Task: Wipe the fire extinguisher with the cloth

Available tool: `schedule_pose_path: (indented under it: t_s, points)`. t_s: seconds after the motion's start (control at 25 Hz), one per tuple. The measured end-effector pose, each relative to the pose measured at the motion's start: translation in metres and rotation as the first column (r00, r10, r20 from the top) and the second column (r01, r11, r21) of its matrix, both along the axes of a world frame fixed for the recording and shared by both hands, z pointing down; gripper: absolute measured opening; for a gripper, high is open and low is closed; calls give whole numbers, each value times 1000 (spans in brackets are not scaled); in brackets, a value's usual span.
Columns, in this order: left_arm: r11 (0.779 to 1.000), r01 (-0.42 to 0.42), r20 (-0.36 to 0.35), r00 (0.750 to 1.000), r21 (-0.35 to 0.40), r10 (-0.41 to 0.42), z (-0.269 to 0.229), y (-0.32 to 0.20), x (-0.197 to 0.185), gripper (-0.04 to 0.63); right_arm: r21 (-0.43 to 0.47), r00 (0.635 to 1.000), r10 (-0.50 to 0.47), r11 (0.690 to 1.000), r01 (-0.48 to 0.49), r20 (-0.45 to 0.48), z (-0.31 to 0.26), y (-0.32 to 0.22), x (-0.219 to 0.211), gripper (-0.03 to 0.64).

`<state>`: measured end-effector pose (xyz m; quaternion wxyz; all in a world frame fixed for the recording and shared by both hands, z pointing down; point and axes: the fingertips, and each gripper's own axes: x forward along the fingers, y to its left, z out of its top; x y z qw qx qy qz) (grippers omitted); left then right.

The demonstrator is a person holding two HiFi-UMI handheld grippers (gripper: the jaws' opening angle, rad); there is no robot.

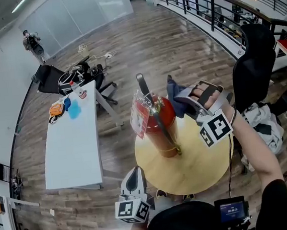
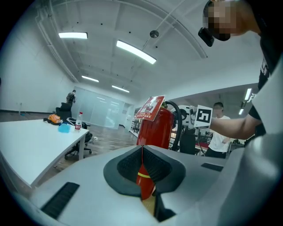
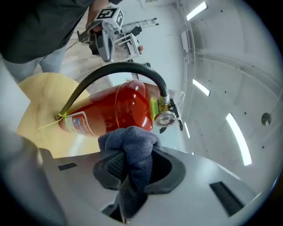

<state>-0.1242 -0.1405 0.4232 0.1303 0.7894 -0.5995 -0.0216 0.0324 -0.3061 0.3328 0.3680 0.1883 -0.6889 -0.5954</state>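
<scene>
Blue-grey fabric cloth (image 3: 128, 141), clamped in right gripper (image 3: 129, 174) fingers, must next press the red metal fire extinguisher (image 1: 161, 128); left gripper (image 2: 142, 172) fingers closed, empty.

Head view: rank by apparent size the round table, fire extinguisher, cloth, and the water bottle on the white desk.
1. round table
2. fire extinguisher
3. cloth
4. water bottle, which stands farther off, so its true size is unsure
</scene>
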Motion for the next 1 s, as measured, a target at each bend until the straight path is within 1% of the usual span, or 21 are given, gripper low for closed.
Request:
schedule_pose_path:
  t_s: [0.04,0.12,0.2,0.28,0.36,0.48,0.6,0.68,0.76,0.84,0.92,1.0]
  points:
    - [1000,0,4,1000,8,0,-3,-1,-1,23,19,1000,0,1000,0,17,-8,0,-2,94]
    - [1000,-3,7,1000,19,3,-7,-3,-2,23,29,1000,-6,1000,5,31,-17,0,-5,94]
    - [1000,-5,13,1000,25,4,-10,-4,-3,23,22,1000,-18,1000,17,21,-17,-3,-6,94]
    - [1000,-5,22,1000,22,4,-9,-5,-4,23,1,999,-19,1000,19,31,-12,-10,-5,94]
    - [1000,-4,29,1000,8,4,-5,-7,-4,23,-47,998,-9,999,11,56,-2,-21,-4,94]
    - [1000,-5,41,999,-12,6,-1,-3,-3,23,-153,996,8,988,5,84,29,-29,-6,94]
    - [999,-3,54,999,-34,5,4,2,-6,23,-238,999,13,971,0,51,79,-33,-13,94]
    - [999,8,62,998,-52,-4,9,3,-12,23,-311,1000,14,950,-9,15,120,-35,-15,94]
    - [997,22,68,998,-73,-17,15,3,-18,23,-388,999,21,921,-33,-37,170,-36,-14,94]
    - [995,34,73,997,-99,-27,22,5,-22,23,-459,997,48,885,-70,-61,219,-35,-10,94]
    - [991,45,80,996,-124,-36,29,9,-25,23,-530,995,92,842,-102,-45,254,-31,-7,94]
    - [987,62,83,995,-146,-50,33,11,-28,23,-581,992,113,804,-128,-63,284,-24,-3,94]
